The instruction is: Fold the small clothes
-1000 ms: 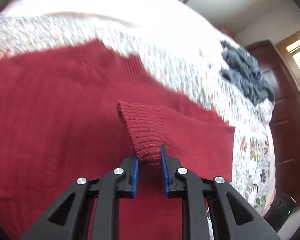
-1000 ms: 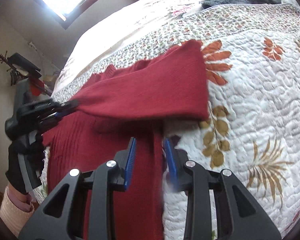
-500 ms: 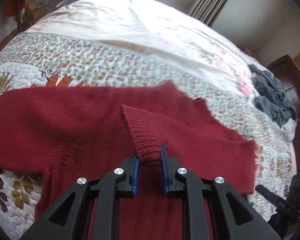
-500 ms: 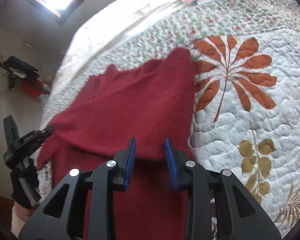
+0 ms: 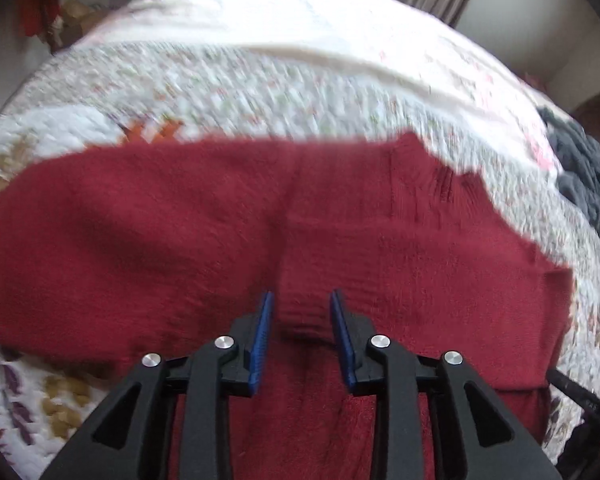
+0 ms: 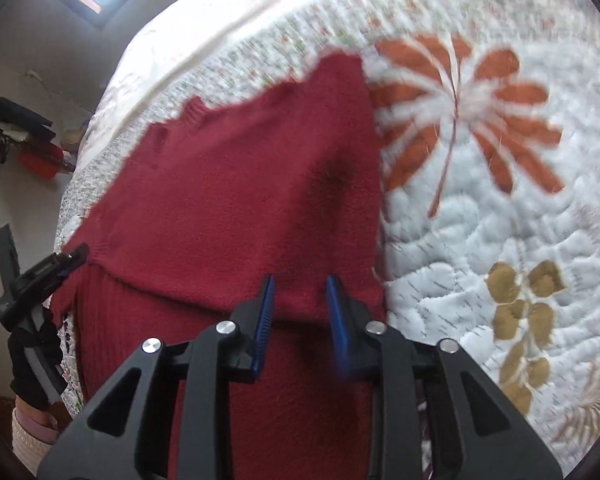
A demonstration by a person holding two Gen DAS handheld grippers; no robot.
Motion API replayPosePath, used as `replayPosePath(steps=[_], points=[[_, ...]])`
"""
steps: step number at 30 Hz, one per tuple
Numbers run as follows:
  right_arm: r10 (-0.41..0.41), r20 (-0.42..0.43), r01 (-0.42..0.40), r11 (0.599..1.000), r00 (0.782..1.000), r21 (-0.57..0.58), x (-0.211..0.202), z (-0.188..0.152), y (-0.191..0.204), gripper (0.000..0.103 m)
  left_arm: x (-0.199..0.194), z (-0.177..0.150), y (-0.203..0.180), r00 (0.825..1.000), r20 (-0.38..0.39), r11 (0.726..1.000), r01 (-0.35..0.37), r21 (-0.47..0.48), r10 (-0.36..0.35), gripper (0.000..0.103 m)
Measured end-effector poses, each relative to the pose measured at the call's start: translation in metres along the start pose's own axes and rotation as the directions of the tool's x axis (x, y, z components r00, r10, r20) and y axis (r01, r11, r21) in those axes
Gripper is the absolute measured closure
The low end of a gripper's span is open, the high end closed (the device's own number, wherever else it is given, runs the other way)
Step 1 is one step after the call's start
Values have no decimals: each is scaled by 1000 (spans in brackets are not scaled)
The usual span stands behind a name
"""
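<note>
Sleeve-fold step in hand: the red sweater (image 5: 180, 240) lies flat on the bed (image 5: 260, 92), the left tool (image 5: 300, 320) stands part-open around the cuff (image 5: 302, 312), the right tool (image 6: 298, 308) stands part-open and empty, and the next move likely calls for folding toward 12 o'clock.

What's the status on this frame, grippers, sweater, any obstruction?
Left gripper open, sleeve cuff loose between its jaws. Right gripper open over red sweater. Sweater part folded on quilt. Nothing in the way.
</note>
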State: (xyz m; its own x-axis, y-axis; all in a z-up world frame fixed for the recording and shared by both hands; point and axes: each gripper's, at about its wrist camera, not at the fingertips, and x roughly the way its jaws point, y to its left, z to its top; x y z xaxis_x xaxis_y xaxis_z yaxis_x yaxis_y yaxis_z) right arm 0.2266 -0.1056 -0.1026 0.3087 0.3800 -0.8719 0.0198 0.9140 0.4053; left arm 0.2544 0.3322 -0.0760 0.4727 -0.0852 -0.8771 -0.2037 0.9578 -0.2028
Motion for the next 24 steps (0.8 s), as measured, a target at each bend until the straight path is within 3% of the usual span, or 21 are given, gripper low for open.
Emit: replayPosePath(steps=[4,8,14,19,24], points=[[52,50,-49,997,997,-60,-23,7,35,66,-27,3,-25,998,45,996,41,78,-45,64],[26,18,-24,995,999,-100,-6,11,60,65,-11,-3,-52,997,-19,991,82,110,-80,62],[-63,-78,59,997,995,-56,43,3,46,66,45,-19,-51,992,-130,994,18,106,-4,62],[-25,-68,23,999,997,-26,59,-7,31,66,56,-28,-48,992,-121,994,36,106,-24,62],[-39,-75,38,999,996,-17,56,-5,33,66,55,-25,-50,991,-136,994,32,101,-18,60]])
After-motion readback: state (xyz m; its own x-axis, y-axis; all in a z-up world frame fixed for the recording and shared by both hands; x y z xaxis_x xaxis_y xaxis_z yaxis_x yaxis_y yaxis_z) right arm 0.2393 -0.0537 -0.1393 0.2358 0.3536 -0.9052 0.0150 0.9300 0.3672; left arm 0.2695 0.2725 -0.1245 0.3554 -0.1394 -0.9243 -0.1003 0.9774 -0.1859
